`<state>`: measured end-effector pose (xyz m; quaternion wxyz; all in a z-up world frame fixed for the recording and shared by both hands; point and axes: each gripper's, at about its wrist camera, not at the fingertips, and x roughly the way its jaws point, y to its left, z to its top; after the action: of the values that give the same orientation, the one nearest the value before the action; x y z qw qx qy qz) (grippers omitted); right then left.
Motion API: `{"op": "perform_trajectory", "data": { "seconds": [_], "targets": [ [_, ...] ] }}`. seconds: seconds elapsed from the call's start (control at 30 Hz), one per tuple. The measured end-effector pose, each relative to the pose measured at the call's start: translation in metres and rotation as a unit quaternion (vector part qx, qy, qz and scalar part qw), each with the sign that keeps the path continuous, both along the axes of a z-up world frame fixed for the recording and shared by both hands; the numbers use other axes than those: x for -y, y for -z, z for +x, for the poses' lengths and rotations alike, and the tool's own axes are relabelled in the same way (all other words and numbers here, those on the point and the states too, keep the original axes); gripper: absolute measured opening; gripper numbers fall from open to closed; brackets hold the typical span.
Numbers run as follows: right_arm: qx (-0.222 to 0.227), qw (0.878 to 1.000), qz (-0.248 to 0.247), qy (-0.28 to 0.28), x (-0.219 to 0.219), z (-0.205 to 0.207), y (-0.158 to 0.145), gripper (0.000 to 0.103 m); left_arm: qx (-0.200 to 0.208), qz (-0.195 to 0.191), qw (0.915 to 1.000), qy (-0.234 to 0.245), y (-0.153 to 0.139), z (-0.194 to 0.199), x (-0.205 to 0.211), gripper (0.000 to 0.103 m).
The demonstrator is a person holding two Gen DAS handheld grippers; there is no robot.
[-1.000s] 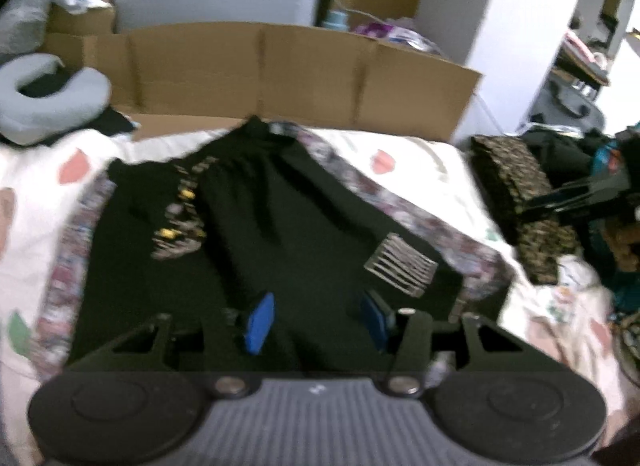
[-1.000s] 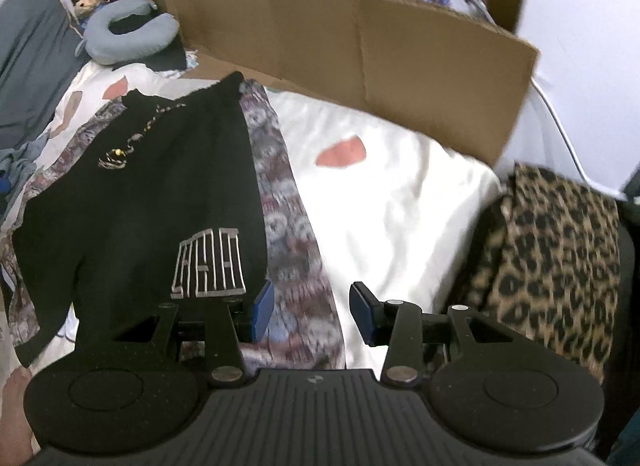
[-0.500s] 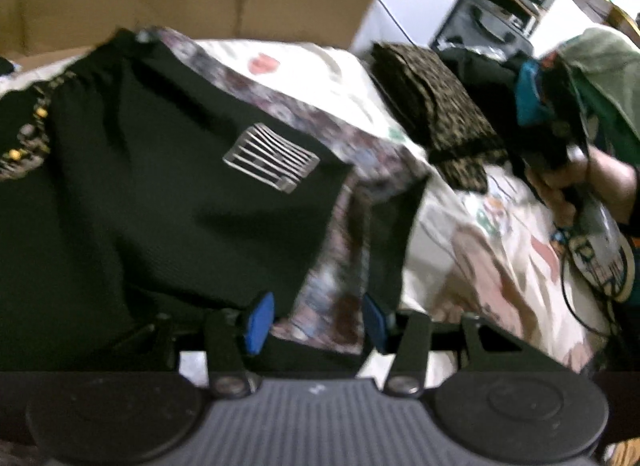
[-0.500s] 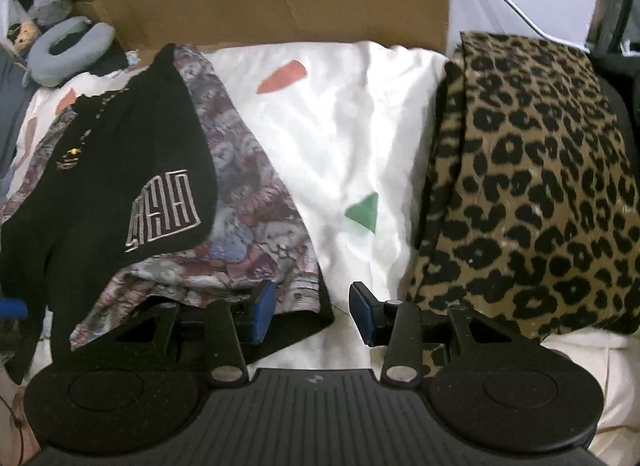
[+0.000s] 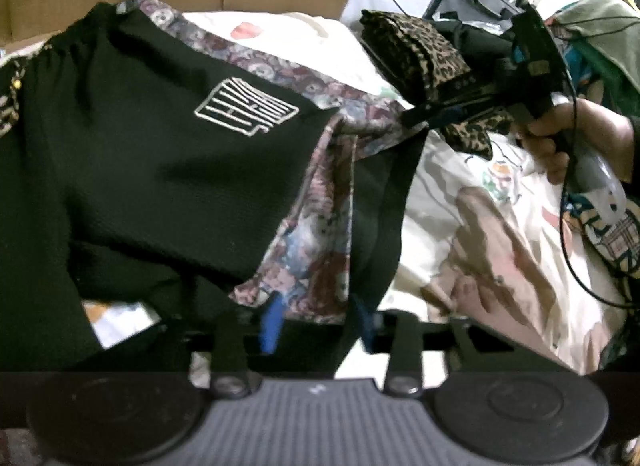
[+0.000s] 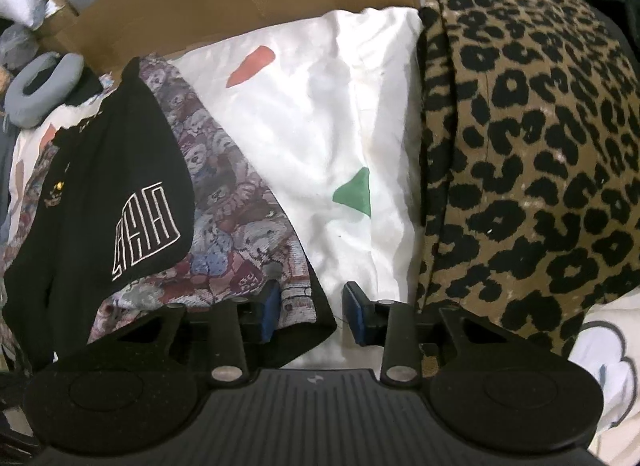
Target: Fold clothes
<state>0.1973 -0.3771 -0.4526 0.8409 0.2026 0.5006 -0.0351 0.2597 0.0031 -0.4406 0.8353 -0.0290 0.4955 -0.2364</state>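
Now both grippers sit at the near hem of the patterned garment, having swung right over the last second.

Left gripper point(image 5: 316, 326): jaws apart, hem of the bear-print garment point(image 5: 316, 234) lying between them, not clamped. Right gripper point(image 6: 310, 310): jaws apart around the same garment's black-edged corner. A second ago both hovered over the black shorts point(image 5: 140, 153), which lie on top of the print, on the white bedsheet point(image 6: 320, 125). Leopard-print piece point(image 6: 540, 145) lies folded, right. Judgement: a two-corner pinch looks likely.
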Motion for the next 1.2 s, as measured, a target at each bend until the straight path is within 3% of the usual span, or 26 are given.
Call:
{"op": "perform_trajectory", "data": {
  "seconds": [0.07, 0.1, 0.13, 0.17, 0.23, 0.3, 0.53, 0.63, 0.73, 1.0, 1.2],
  "targets": [
    [-0.004, 1.000, -0.001, 0.000, -0.001, 0.002, 0.003, 0.038, 0.000, 0.002, 1.0000, 0.005, 0.003, 0.000, 0.002, 0.025],
    [-0.006, 1.000, -0.003, -0.003, -0.002, 0.003, 0.004, 0.034, 0.000, 0.003, 1.0000, 0.009, 0.004, -0.001, 0.002, 0.015],
    [-0.009, 1.000, -0.006, -0.008, -0.003, 0.004, 0.004, 0.024, 0.000, 0.002, 0.9999, 0.012, 0.004, -0.002, 0.002, 0.006],
    [-0.011, 1.000, -0.008, -0.013, -0.003, 0.005, 0.004, 0.022, -0.002, 0.002, 0.9999, 0.013, 0.004, -0.003, 0.002, 0.004],
    [-0.014, 1.000, -0.012, -0.019, -0.003, 0.006, 0.003, 0.007, -0.002, 0.000, 0.9997, 0.022, 0.002, -0.007, 0.002, 0.000],
    [-0.013, 1.000, -0.015, -0.024, -0.003, 0.005, 0.000, 0.005, -0.005, -0.003, 0.9994, 0.035, -0.001, -0.012, 0.001, 0.000],
    [-0.006, 1.000, -0.008, -0.023, 0.002, -0.002, -0.008, 0.009, -0.037, 0.004, 0.9978, 0.054, 0.003, -0.027, -0.006, 0.000],
    [-0.004, 1.000, -0.003, -0.020, 0.005, -0.005, -0.011, 0.021, -0.043, 0.004, 0.9976, 0.055, 0.004, -0.027, -0.009, 0.000],
    [0.000, 1.000, 0.003, -0.016, 0.009, -0.008, -0.014, 0.026, -0.046, 0.001, 0.9974, 0.056, 0.002, -0.027, -0.012, 0.000],
    [0.008, 0.999, 0.045, 0.014, 0.016, 0.007, 0.003, 0.024, -0.052, 0.017, 0.9969, 0.057, 0.005, -0.029, -0.011, 0.000],
    [0.000, 1.000, 0.017, -0.002, 0.007, 0.010, 0.015, 0.023, -0.062, 0.007, 0.9969, 0.049, 0.006, -0.026, -0.015, 0.000]
  ]
}}
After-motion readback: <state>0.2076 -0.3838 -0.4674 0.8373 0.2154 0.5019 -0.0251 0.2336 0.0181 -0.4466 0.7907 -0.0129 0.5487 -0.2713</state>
